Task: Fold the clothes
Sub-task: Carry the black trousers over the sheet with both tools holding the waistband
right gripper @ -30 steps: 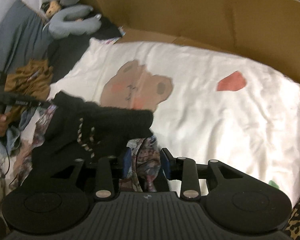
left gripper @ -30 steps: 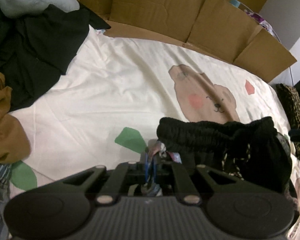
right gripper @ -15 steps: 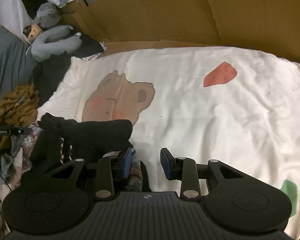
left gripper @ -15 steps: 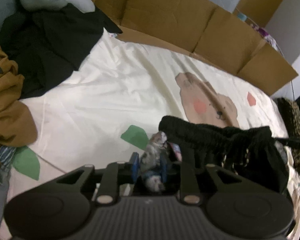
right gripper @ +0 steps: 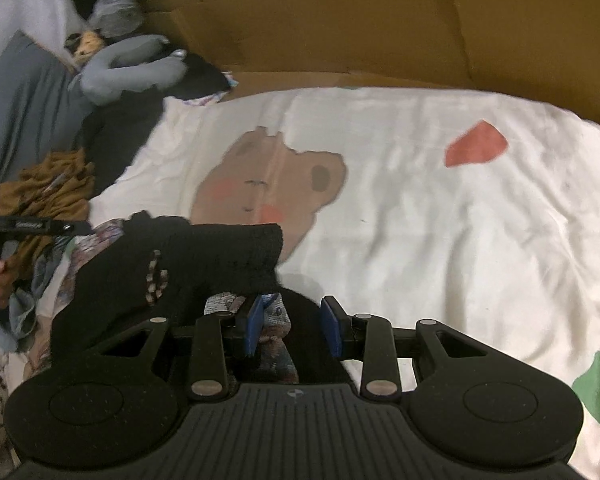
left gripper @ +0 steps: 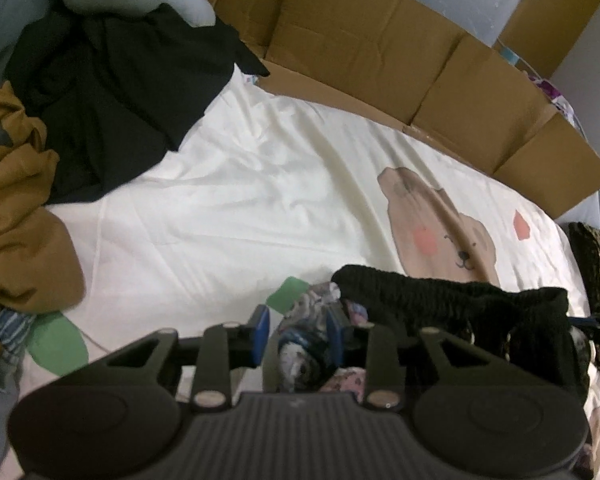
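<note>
Garment [left gripper: 452, 300]: black, elastic knit waistband, patterned fabric beneath; lies on bed sheet [left gripper: 240, 200], near edge. Soft, light, limp; likely sags unless taken at both waistband ends. Left tool [left gripper: 298, 334] opening, patterned cloth loose between pads. Right tool [right gripper: 292, 326] open, cloth between pads ungripped.

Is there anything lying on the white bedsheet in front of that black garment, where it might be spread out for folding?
Nothing visible: the bedsheet beyond the black garment lies bare, showing only its printed bear and coloured shapes.
</note>
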### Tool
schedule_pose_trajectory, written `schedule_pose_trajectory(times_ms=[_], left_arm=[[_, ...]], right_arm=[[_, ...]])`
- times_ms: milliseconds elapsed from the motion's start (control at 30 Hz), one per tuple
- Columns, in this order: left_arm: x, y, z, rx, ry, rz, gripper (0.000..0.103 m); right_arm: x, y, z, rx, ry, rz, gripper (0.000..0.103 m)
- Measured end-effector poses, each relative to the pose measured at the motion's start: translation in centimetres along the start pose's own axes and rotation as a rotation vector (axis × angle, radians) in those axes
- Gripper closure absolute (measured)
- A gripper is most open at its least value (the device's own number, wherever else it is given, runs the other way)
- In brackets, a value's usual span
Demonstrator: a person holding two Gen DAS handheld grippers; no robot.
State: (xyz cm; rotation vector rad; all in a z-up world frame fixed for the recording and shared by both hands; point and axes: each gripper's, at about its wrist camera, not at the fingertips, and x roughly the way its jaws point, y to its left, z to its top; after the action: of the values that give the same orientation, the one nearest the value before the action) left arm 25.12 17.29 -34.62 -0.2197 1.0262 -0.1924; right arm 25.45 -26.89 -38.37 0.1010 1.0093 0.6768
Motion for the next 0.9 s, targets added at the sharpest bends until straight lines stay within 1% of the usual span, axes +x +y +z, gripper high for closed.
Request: schedule_pose_trajectory(times_ms=[233, 367, 567, 733, 800, 900], left_arm=[[-0.5, 0.5, -0.2, 0.01, 0.021, 0.015, 0.07], [-0.7, 0.8, -0.3, 0.024, 0.034, 0.023, 0.07], [-0.7, 0.9, -0.3, 0.034, 0.044, 0.024, 0.07], [-0.8, 1.1, -0.6, 0.042, 0.051, 0.03, 0.07], [-0.7, 1.3, -0.8, 0.039, 0.057, 0.034, 0.07], [-0.6, 1.4, -0.9, 0.039, 0.062, 0.036, 0.07]], right_arm=[[1.4, 1.9, -0.7, -0.109, 0.042, -0.028, 0.064], [1.2, 3.5, -0.8, -0.181, 0.032, 0.003, 0.064], [1.6, 5.4, -0.9, -0.237, 0.034, 0.062, 0.064], [0.6, 7.6, -1.2, -0.335, -0.008, 0.094, 0.063], [0.6, 8.1, -1.3, -0.355, 0.003, 0.095, 0.063], [1.4, 8.1, -1.8, -0.35, 0.041, 0.087, 0.063]])
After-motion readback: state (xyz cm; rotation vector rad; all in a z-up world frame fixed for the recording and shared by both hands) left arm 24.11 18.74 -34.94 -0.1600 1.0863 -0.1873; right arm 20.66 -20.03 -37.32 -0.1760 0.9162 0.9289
